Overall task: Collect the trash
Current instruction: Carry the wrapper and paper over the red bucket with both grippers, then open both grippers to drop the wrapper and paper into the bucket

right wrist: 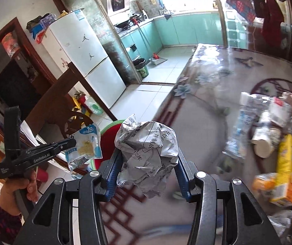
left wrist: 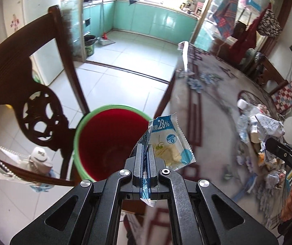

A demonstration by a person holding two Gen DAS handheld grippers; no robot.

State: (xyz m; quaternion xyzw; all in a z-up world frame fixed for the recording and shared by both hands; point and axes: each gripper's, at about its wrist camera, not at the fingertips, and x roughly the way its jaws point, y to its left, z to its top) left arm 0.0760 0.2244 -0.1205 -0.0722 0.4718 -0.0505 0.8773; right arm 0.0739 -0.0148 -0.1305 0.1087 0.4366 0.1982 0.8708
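Observation:
My left gripper (left wrist: 145,149) is shut on a blue and white snack wrapper (left wrist: 171,143), held just over the right rim of a red bin with a green rim (left wrist: 78,134) that stands beside the table. The same wrapper (right wrist: 86,145) and left gripper (right wrist: 68,143) show at the left of the right wrist view. My right gripper (right wrist: 148,153) is shut on a crumpled ball of printed paper (right wrist: 148,149), above the table edge and close to the bin (right wrist: 109,140). In the left wrist view that paper ball (left wrist: 268,126) and the right gripper (left wrist: 276,145) appear at the far right.
A carved dark wooden chair (left wrist: 39,110) stands left of the bin. On the flowered table cover (right wrist: 203,106) lies more litter: a crushed plastic bottle (right wrist: 240,130), a paper cup (right wrist: 262,143), a yellow carton (right wrist: 286,163). Tiled floor leads to a kitchen behind.

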